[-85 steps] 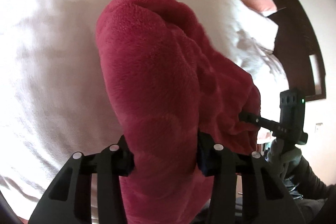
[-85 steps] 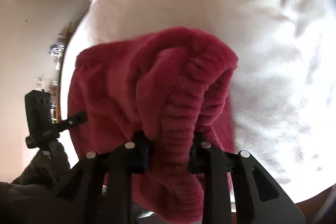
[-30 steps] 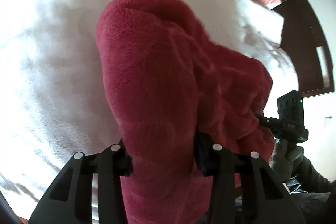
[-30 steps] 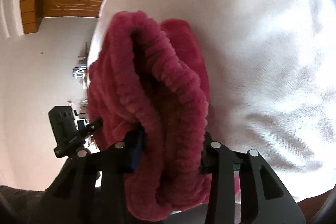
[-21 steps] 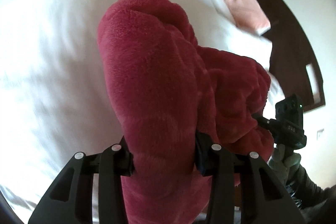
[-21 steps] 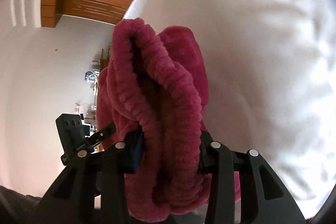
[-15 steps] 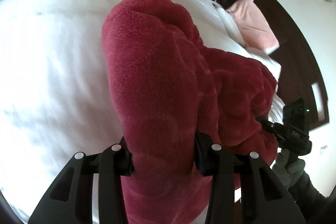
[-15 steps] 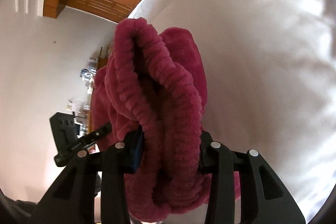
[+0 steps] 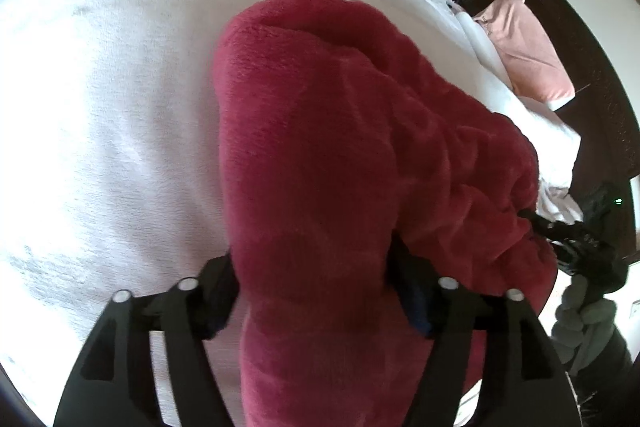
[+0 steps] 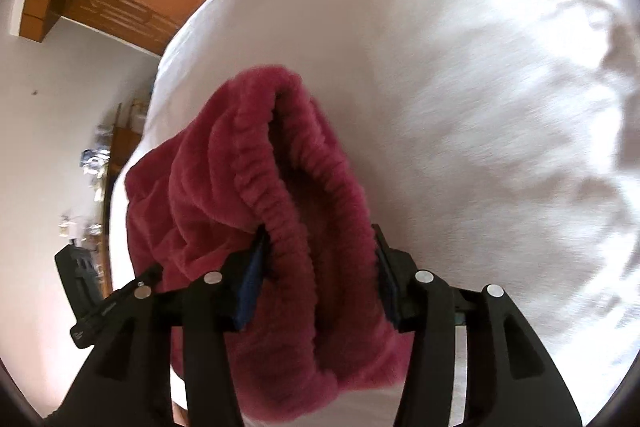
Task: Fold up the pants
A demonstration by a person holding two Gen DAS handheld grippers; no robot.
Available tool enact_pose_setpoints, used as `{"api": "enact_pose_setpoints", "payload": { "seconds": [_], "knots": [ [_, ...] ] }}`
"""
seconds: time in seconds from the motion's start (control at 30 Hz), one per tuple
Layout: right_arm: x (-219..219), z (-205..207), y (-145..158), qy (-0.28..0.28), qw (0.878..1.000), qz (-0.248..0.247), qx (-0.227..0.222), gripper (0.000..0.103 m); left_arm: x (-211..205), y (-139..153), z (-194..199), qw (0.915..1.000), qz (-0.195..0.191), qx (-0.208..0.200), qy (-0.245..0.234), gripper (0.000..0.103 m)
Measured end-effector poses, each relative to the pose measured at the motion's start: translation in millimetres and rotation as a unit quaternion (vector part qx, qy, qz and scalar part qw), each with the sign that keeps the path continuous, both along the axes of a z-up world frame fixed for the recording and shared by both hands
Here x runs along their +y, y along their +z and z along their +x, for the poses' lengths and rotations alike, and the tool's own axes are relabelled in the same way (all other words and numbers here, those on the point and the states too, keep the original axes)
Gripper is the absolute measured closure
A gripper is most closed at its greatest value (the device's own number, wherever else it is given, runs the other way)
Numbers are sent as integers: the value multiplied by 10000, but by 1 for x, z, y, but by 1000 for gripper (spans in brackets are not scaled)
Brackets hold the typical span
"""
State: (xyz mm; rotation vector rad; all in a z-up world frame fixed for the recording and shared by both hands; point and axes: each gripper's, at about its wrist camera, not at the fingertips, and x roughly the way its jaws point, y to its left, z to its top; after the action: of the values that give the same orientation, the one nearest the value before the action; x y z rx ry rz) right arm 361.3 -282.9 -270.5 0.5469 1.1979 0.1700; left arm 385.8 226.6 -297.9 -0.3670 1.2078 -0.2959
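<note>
Two hand-held grippers carry a pair of red fleece pants (image 9: 320,155) above a white bed (image 9: 112,99), the fabric bunched and hanging between them. The left gripper (image 9: 314,283) has its jaws pinched on a thick smooth fold of the pants; the right gripper (image 10: 318,275) has its jaws pinched on the ribbed elastic waistband (image 10: 288,195), which stands up ahead of the fingers as an open loop. The garment's long axis appears to run from one gripper across to the other, and the far gripper shows at the cloth's outer end in each view. Both grips sit at the near edge of the cloth, with the bulk of it pushed forward and away over the mattress. Neither hand looks nearer the bed. The next move likely turns on drawing the two grips apart along that axis to stretch the pants flat before laying them down. A pink pillow (image 9: 524,47) lies at the headboard end, well clear.
</note>
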Motion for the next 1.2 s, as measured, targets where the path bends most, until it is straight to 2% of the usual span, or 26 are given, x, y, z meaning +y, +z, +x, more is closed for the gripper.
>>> {"api": "enact_pose_setpoints", "payload": {
  "seconds": [0.03,0.07,0.1,0.17,0.27,0.3,0.4,0.53,0.57,0.63,0.73,0.87,0.97,1.1,1.2],
  "knots": [
    [4,1,9,13,9993,-359,-99,53,1,2,-1,10000,5,-3,-4,32],
    [13,-5,27,124,9946,-972,-331,53,0,5,0,10000,21,-14,-3,32],
    [15,-11,37,227,9898,-1320,-492,53,0,9,-1,9999,98,-45,-2,32],
    [46,-9,59,473,9813,-1673,-829,53,-1,18,-5,9991,373,-185,-54,32],
    [87,-6,74,1035,9747,-1638,-1111,53,-5,31,-14,9957,807,-435,-164,32],
    [103,-4,71,1265,9732,-1566,-1112,53,-4,32,-15,9947,895,-478,-176,32],
    [117,17,54,1439,9724,-1598,-903,53,-9,30,-17,9929,1051,-493,-244,32],
    [97,31,11,1103,9801,-1627,-257,55,-13,13,-13,9920,1167,-391,-272,29],
    [90,35,-1,972,9824,-1590,-72,56,-13,11,-13,9919,1174,-387,-283,26],
    [83,39,-13,852,9852,-1488,75,56,-16,6,-11,9912,1193,-437,-377,21],
    [90,45,-21,878,9835,-1575,129,56,-22,2,-8,9884,1362,-467,-495,20],
    [100,49,-17,961,9799,-1743,171,56,-24,5,-6,9870,1503,-383,-424,19],
    [107,39,5,1111,9751,-1914,-140,56,-25,19,-11,9849,1682,-315,-265,19],
    [114,10,40,1248,9736,-1798,-654,52,-23,44,-29,9814,1877,-400,-7,20],
    [109,-14,59,1214,9751,-1629,-893,40,-26,70,-48,9769,2042,-617,135,20]
  ]
}}
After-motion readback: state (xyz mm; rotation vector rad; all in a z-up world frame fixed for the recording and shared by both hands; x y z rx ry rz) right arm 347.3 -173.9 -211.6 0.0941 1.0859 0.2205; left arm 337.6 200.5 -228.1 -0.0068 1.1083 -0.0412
